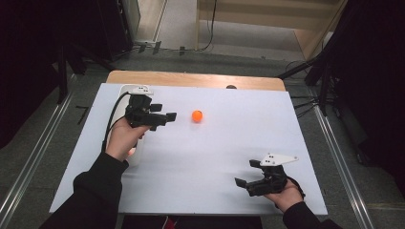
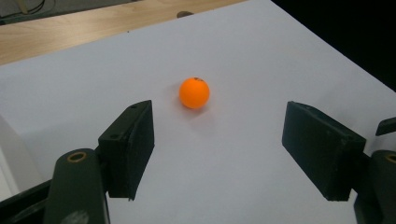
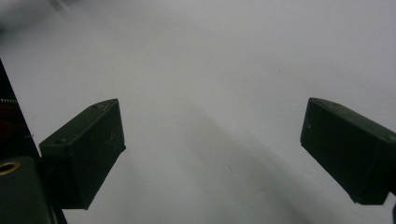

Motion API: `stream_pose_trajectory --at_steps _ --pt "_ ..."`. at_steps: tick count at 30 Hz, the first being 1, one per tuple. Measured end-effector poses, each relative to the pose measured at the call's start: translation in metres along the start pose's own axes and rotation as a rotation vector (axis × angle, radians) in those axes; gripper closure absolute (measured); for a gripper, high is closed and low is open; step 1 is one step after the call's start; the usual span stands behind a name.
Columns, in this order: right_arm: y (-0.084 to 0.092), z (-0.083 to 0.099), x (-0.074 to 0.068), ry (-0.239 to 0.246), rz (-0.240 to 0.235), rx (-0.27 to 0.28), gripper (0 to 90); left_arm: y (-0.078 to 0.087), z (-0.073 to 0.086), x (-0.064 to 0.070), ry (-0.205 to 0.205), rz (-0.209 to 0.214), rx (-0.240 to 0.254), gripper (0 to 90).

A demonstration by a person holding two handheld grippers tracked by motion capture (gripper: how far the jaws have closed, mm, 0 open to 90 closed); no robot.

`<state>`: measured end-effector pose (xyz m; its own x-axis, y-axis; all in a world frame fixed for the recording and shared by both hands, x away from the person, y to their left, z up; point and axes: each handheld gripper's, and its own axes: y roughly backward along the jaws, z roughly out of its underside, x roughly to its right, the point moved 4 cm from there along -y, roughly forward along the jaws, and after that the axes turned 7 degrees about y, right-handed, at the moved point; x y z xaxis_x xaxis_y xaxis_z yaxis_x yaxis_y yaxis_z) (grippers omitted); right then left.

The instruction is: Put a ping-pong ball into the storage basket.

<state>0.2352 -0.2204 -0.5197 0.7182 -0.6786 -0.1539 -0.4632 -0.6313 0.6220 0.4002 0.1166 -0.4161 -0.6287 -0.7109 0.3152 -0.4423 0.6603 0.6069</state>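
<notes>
The right gripper (image 1: 250, 180) rests low at the near edge of the white sheet (image 1: 210, 157), jaws spread with nothing between them, probably parked out of the way. Farther off, the left gripper (image 1: 165, 112) is held above the sheet, its jaws apart and empty, aimed toward the orange ball (image 1: 197, 116). The ball sits just ahead of those jaws, apart from them, in line with the gap, so it seems set up for a grab. Being round, it has no long axis or heading.
</notes>
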Motion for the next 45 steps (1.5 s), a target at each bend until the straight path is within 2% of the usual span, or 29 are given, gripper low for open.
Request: stream_pose_trajectory --at_steps 5,10,15,16,21,27,31,32,40,45 --pt "0.0 0.0 0.001 0.001 0.004 0.0 5.1 -0.006 0.003 0.003 -0.008 -0.008 -0.009 25.9" --pt "-0.001 0.001 0.001 0.002 0.012 -0.007 5.1 -0.011 0.004 0.005 -0.016 -0.018 0.005 25.9" --pt "0.0 0.001 0.002 0.001 0.017 -0.006 5.1 -0.012 0.006 0.006 -0.007 -0.015 0.011 25.9" --pt "0.0 0.001 0.002 0.003 0.02 -0.006 5.1 -0.015 0.007 0.007 0.0 -0.012 0.013 25.9" --pt "0.0 0.001 0.001 -0.005 0.024 -0.006 5.1 -0.021 0.009 0.013 -0.022 -0.014 0.003 25.9" --pt "0.0 0.002 0.002 0.004 0.029 -0.007 5.1 -0.028 0.011 0.02 -0.025 -0.03 0.02 25.9" --pt "0.0 0.002 0.002 -0.004 0.029 -0.011 5.1 -0.034 0.013 0.024 0.007 -0.013 0.042 25.8" --pt "0.0 0.002 0.002 -0.005 0.03 -0.011 5.1 -0.036 0.014 0.024 0.001 -0.012 0.042 25.8" --pt "0.0 0.002 0.002 -0.004 0.031 -0.01 5.1 -0.052 0.021 0.032 -0.034 -0.048 0.023 25.9" --pt "0.001 0.002 0.002 -0.009 0.034 -0.01 5.1 -0.065 0.023 0.031 -0.015 -0.06 0.016 25.8"
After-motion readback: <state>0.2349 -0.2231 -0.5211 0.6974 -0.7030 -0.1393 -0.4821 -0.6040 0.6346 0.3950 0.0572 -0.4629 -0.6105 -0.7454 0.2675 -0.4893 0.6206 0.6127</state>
